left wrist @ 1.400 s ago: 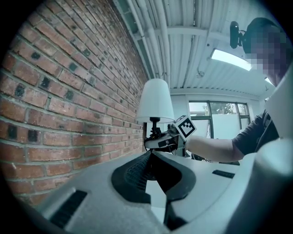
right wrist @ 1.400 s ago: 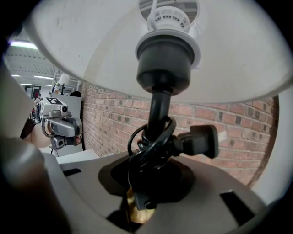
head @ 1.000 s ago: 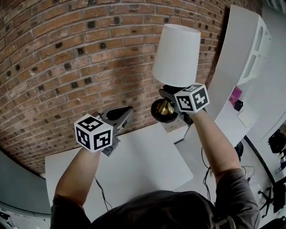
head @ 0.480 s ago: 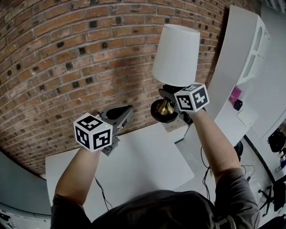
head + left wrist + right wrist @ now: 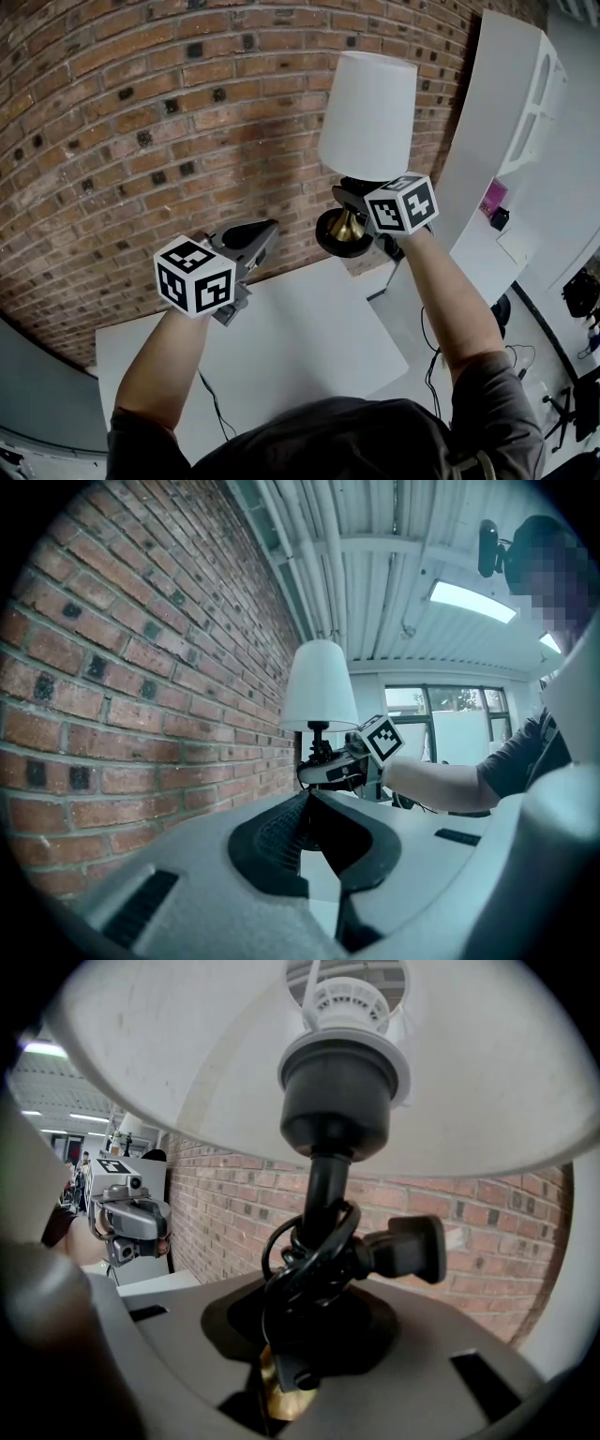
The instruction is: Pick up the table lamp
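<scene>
No legible words, numbers or brand names, only black-and-white square marker patterns on the cube (image 5: 195,277) of the left gripper (image 5: 270,228) and the cube (image 5: 402,205) of the right gripper (image 5: 345,223), pink item (image 5: 493,200) right of the table lamp (image 5: 368,114), any print too small to read

Head view: the right hand-held gripper (image 5: 356,210) shows its marker cube, but its jaws sit tucked behind it. Right gripper view: the table lamp (image 5: 323,1194) has its lampshade (image 5: 487,1072) running off the top edge, and the brass base (image 5: 275,1399) is mostly buried under the coiled cord (image 5: 302,1274). The desk (image 5: 300,347) loses its near edge behind the person's shoulders (image 5: 328,441). The pink item (image 5: 493,199) is too small to tell.
</scene>
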Demonstrator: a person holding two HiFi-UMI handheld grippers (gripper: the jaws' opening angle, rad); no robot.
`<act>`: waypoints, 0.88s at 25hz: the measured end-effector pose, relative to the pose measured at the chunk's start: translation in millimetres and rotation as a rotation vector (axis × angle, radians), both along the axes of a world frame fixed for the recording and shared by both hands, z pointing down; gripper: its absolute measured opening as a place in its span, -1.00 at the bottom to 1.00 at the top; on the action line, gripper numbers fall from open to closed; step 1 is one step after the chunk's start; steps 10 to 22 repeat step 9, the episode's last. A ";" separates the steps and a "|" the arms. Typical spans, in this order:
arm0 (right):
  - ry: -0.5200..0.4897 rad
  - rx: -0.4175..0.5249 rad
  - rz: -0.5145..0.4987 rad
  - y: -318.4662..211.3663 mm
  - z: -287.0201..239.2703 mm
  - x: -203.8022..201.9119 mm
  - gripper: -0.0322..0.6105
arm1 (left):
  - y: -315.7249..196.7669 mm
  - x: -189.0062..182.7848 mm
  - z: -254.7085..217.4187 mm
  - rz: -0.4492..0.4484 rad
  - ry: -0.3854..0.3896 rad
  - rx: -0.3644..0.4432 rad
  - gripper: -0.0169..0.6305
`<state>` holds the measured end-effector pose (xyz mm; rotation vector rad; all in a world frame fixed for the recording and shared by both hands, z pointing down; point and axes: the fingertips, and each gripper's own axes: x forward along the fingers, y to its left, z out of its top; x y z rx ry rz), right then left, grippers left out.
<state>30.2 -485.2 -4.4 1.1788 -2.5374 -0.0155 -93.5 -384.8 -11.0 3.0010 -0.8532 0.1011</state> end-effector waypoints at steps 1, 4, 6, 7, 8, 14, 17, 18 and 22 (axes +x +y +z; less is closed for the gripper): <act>0.000 0.000 -0.001 -0.2 0.1 0.0 -0.59 | 0.0 0.5 -0.3 0.001 0.000 0.000 -0.94; -0.002 0.000 -0.005 0.6 -1.0 2.1 -0.59 | 1.0 4.4 -2.4 0.003 -0.003 0.001 -0.94; -0.003 0.001 -0.009 1.7 -2.2 5.0 -0.59 | 2.1 8.4 -3.9 0.002 -0.004 0.002 -0.94; -0.003 0.002 -0.010 2.0 -2.4 6.0 -0.59 | 2.6 9.8 -4.2 0.002 -0.005 0.002 -0.94; -0.002 0.002 -0.010 2.3 -2.5 6.6 -0.59 | 3.0 10.8 -4.3 0.002 -0.005 0.001 -0.94; -0.002 0.003 -0.011 2.5 -2.6 7.1 -0.59 | 3.3 11.6 -4.3 0.002 -0.006 0.001 -0.94; -0.002 0.003 -0.011 2.5 -2.6 7.1 -0.59 | 3.3 11.6 -4.3 0.002 -0.006 0.001 -0.94; -0.002 0.003 -0.011 2.5 -2.6 7.1 -0.59 | 3.3 11.6 -4.3 0.002 -0.006 0.001 -0.94; -0.002 0.003 -0.011 2.5 -2.6 7.1 -0.59 | 3.3 11.6 -4.3 0.002 -0.006 0.001 -0.94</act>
